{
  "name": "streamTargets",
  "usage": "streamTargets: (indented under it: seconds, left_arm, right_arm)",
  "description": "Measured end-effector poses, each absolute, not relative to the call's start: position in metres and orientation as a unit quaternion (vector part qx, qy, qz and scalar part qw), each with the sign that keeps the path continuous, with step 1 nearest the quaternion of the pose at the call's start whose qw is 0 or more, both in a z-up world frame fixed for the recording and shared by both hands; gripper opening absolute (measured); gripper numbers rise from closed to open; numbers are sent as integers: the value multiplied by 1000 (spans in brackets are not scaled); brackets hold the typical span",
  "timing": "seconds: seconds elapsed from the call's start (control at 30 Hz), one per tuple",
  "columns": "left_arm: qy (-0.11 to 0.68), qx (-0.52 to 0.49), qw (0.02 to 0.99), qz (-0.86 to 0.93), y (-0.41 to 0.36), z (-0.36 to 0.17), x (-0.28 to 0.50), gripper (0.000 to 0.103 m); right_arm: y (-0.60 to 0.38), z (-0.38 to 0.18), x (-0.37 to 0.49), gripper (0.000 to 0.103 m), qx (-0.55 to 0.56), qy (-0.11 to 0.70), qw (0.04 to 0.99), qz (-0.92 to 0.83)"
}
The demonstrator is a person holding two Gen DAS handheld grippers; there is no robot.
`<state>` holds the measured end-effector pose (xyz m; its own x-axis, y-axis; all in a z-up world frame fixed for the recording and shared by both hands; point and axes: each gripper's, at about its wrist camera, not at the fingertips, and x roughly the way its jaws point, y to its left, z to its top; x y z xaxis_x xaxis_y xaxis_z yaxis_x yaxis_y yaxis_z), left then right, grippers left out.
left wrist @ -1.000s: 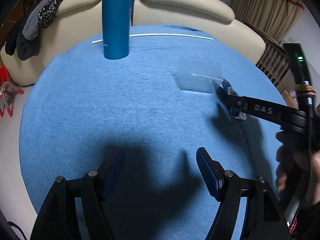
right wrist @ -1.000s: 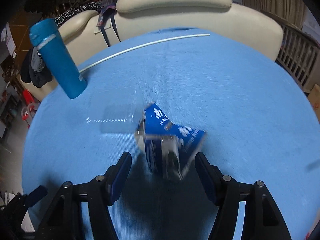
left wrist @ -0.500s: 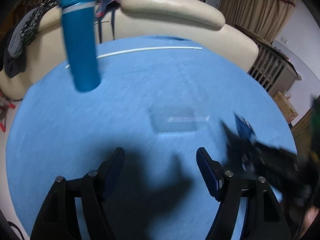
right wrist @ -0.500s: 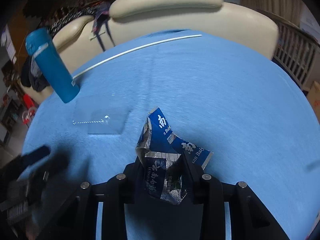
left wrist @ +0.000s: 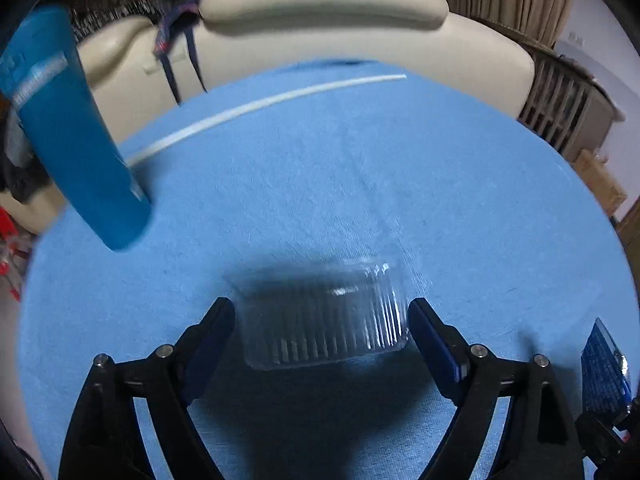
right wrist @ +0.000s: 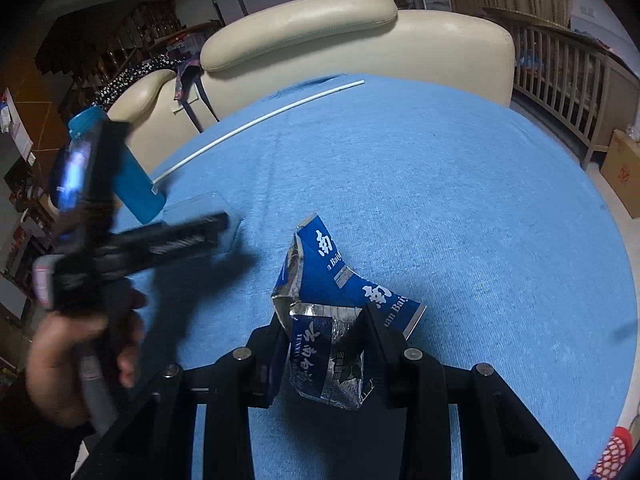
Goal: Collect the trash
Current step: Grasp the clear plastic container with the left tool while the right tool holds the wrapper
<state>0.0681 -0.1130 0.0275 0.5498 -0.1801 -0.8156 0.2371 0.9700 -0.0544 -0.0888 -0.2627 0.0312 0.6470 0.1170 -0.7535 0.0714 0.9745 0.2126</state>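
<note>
A clear ribbed plastic container (left wrist: 324, 316) lies on the blue tablecloth (left wrist: 360, 168). My left gripper (left wrist: 320, 326) is open, with the container between its two fingers and small gaps on both sides. My right gripper (right wrist: 324, 340) is shut on a crumpled blue and silver carton (right wrist: 320, 296) and holds it above the cloth. The carton's edge shows at the far right of the left wrist view (left wrist: 604, 364). In the right wrist view the left gripper (right wrist: 192, 236) is blurred over the container (right wrist: 200, 208).
A tall blue bottle (left wrist: 76, 140) stands at the left of the table. A thin white rod (left wrist: 260, 106) lies across the far side. A cream sofa (left wrist: 320, 20) runs behind the table. A wooden railing (right wrist: 568, 92) and a cardboard box (right wrist: 622, 164) are at the right.
My left gripper moved forward and now straddles the clear container. My right gripper closed on the carton and lifted it off the cloth.
</note>
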Motion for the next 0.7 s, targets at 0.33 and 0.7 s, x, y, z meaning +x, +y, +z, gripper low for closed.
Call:
streamTargets:
  seconds: [0.33,0.7]
  left_arm:
    - [424,25,896,-126,-89,62,9,70]
    - [402,12,906,-134,-71,84,-53,70]
  right_arm:
    - [-256,36,-114,37,115,412,904,15]
    - [-241,43,-153,38,111,405,908,2]
